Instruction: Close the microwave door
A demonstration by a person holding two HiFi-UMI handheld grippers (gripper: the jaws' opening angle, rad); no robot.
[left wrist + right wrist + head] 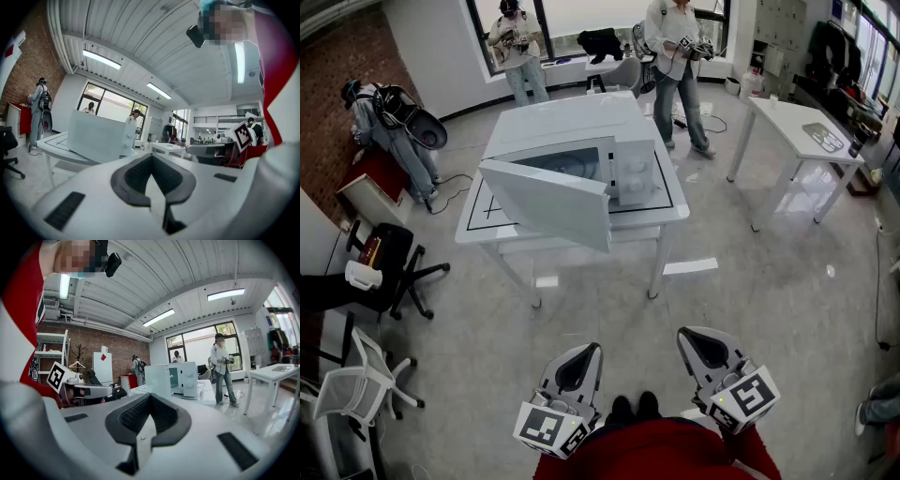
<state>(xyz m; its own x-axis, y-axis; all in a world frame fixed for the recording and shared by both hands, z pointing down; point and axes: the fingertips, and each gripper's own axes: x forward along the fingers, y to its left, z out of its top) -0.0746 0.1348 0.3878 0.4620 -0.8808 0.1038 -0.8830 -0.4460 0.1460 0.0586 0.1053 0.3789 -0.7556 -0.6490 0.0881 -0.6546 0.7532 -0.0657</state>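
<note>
Left claw [587, 352], right claw [690, 337] shut, empty, microwave door [548, 199] ajar, white table [487, 231], grey floor [769, 309]

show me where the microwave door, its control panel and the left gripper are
microwave door [546, 202]: head view, middle of the open door's panel
control panel [635, 178]: head view, its knobbed face, right of the door
left gripper [589, 350]: head view, tip of its shut jaws
</note>
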